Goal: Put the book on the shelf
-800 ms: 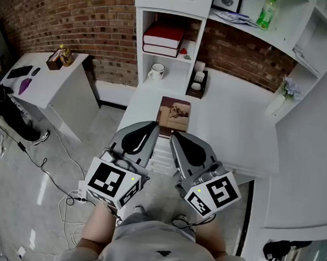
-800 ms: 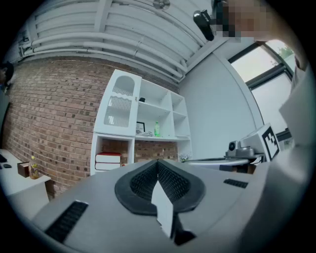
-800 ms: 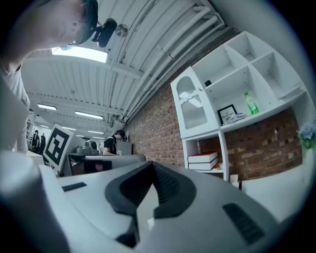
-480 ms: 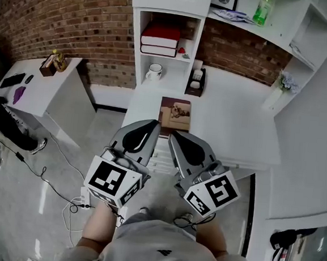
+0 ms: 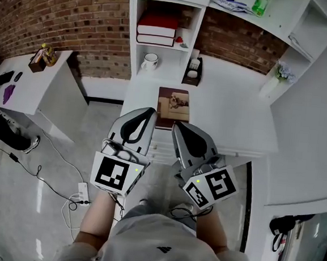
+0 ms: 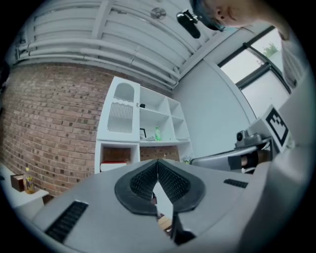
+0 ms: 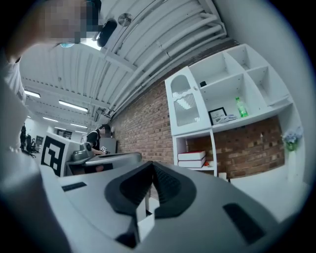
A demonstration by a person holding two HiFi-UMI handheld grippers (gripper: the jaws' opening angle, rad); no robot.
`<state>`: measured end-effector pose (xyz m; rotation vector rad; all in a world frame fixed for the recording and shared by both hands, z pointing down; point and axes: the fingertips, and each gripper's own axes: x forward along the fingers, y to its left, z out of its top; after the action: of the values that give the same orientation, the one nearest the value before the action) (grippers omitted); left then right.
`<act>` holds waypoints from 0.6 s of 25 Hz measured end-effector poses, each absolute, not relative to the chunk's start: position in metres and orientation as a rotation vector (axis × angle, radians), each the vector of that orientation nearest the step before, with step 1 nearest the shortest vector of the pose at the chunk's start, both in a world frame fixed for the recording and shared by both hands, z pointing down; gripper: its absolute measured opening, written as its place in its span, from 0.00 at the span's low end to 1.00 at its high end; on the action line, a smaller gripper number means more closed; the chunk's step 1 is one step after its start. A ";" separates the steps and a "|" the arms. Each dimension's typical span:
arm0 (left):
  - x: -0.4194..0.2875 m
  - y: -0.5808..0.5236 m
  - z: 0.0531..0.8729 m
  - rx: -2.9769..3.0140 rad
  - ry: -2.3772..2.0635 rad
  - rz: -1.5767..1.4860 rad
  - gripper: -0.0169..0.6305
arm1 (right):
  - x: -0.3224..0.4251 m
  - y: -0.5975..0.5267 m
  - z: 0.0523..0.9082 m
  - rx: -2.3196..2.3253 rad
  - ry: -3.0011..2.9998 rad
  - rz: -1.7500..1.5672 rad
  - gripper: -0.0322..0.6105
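Grey cloth of the person's shirt fills the bottom of the head view; from it two bare forearms reach forward side by side, each hand hidden under its marker cube. The left gripper and the right gripper point ahead and lean slightly toward each other; both are clenched with pads pressed together, and nothing sits between them in either gripper view. Below them lie a pale floor, a trailing cable and a power strip on the left.

In the head view the gripper tips overlap the front edge of the white table. The book lies flat near that edge, cover up, just beyond the tips and held by neither gripper. Farther back on the table stand a white mug in the shelf unit's lower bay, a small dark caddy beside it, and a vase of flowers at the right. The shelf above the mug carries two stacked red-and-white books, well apart from the book on the table; a green bottle stands higher up, against the brick wall.
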<state>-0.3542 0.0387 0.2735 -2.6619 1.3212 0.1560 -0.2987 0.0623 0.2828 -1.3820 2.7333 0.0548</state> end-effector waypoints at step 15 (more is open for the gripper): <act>-0.339 -0.023 0.356 -2.789 1.262 0.116 0.05 | -0.242 0.001 0.344 -1.607 2.691 -0.079 0.13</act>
<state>-0.3391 -0.0230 0.3557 -2.7894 1.2618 0.1158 -0.2422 0.0008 0.3443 -1.6065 2.6913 -0.0791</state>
